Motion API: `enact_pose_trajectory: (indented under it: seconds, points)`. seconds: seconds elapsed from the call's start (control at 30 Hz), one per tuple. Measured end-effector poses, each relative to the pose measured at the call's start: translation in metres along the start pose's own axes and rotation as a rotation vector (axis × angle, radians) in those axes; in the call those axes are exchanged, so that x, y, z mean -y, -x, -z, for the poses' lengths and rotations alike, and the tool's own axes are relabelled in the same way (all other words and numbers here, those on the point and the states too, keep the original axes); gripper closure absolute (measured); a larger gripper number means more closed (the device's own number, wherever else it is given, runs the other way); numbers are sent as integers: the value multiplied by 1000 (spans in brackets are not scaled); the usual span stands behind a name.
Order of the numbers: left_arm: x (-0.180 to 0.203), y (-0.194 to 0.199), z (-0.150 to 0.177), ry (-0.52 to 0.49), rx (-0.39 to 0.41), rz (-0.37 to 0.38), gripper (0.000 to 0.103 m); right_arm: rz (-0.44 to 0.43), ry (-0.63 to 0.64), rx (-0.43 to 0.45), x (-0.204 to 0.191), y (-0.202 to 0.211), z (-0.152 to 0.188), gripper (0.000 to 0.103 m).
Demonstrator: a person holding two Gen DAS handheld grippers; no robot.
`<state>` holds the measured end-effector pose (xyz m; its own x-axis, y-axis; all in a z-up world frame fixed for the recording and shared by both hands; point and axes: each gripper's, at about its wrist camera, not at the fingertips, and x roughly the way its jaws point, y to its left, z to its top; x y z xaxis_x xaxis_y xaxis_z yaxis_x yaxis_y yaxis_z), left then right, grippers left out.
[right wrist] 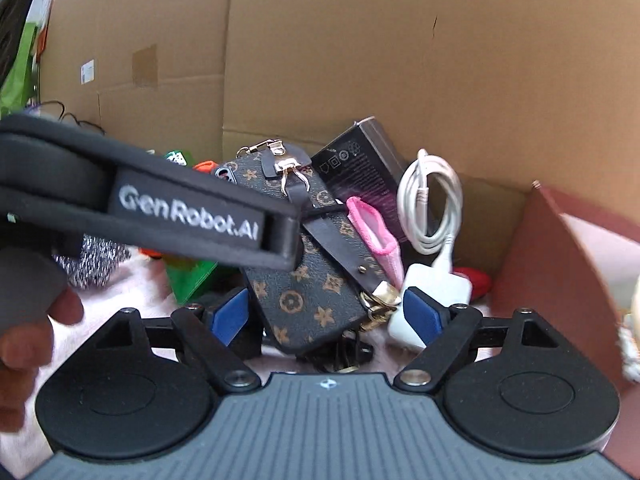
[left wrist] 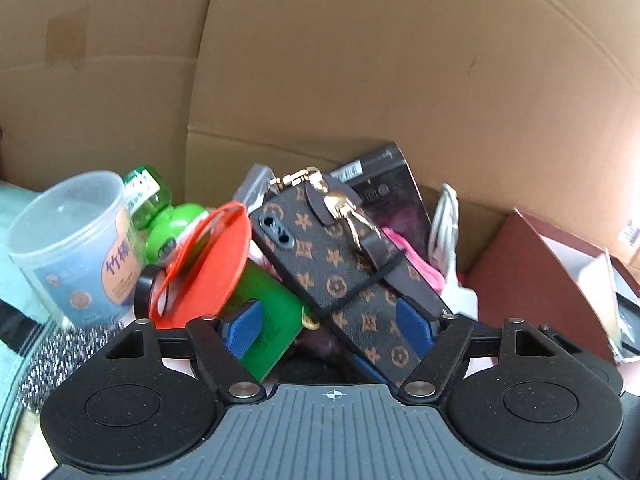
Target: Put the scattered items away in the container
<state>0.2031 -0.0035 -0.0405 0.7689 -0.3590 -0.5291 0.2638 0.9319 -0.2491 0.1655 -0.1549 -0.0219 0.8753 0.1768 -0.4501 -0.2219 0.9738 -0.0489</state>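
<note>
**A:** Cardboard all around, so both views look into the box (left wrist: 360, 60). What's in it?

**B:** Tub (left wrist: 68, 240), green bottle (left wrist: 160, 216), orange lid (left wrist: 216, 264), black carton (right wrist: 356, 160), white cable (right wrist: 432, 204), scourer (right wrist: 92, 260), all on pink fluff.

**A:** And the phone case (left wrist: 340, 272)?

**B:** On top of the pile, long axis slanting, camera end up and far-left. Left gripper (left wrist: 328, 332) and right gripper (right wrist: 328, 316) both straddle it, jaws wide, pads not pressing.
</note>
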Motion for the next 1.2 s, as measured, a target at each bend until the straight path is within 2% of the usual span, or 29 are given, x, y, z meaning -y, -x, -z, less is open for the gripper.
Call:
enact_pose_trajectory:
  seconds: [0.03, 0.07, 0.1, 0.17, 0.3, 0.43, 0.6, 0.7, 0.8, 0.87, 0.9, 0.97, 1.03, 1.2]
  points:
    - [1, 0, -1, -4, -1, -7, 22, -8, -10, -3, 1, -3, 0, 17]
    - [2, 1, 0, -10, 2, -18, 31, -14, -13, -7, 2, -5, 0, 17]
    - [4, 4, 0, -26, 13, -23, 52, -12, -13, -12, 1, -5, 1, 18]
    - [6, 10, 1, -44, 13, -26, 61, -12, -14, -14, 0, -1, 3, 19]
    - [4, 19, 7, -14, -10, 3, 71, -15, -15, -16, 0, 12, 7, 21]
    - [16, 43, 26, -45, -28, 15, 75, -37, -9, -32, 3, 34, 16, 22]
    - [33, 74, 60, -27, -72, 59, 74, -93, -12, -55, 15, 77, 35, 22]
    - [44, 90, 82, -23, -119, 100, 70, -143, -47, -91, 23, 107, 50, 23]
    - [50, 107, 106, -36, -162, 152, 51, -176, -72, -131, 35, 134, 71, 23]
    - [52, 115, 118, -38, -163, 123, 28, -161, -75, -171, 47, 140, 86, 23]
    - [51, 117, 117, -40, -151, 91, 24, -144, -75, -177, 51, 146, 91, 23]
    - [47, 121, 111, -47, -132, 51, 23, -80, -88, -160, 56, 159, 91, 12]
    - [41, 115, 100, -28, -135, 62, 21, -22, -78, -142, 57, 168, 91, 10]
    - [43, 81, 77, -23, -171, 96, 22, -78, -119, -158, 55, 180, 92, 17]
